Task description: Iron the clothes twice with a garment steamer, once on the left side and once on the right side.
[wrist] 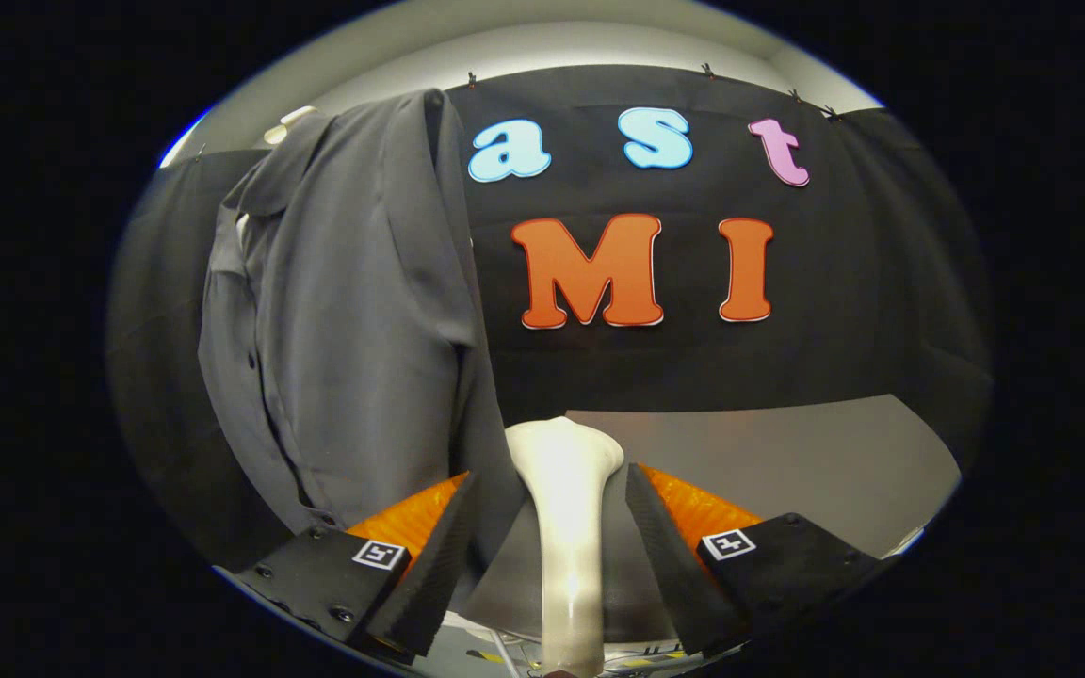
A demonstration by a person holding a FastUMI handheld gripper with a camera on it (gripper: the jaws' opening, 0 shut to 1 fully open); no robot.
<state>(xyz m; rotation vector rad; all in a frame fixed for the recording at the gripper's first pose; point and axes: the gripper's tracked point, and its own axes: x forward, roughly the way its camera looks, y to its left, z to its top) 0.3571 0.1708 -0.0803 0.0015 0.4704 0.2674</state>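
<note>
Gripper view: a gray shirt [345,311] hangs from a pale hanger [290,122] against the booth's black wall [787,358], its lower hem reaching down behind the left finger. Between the two fingers of the tongs [547,513], a white garment steamer [566,508] stands upright, its flared head rising just above the fingertips. The tongs are spread wide, with a gap showing on each side of the steamer's neck. A gray table [787,461] stretches beyond the right finger.
</note>
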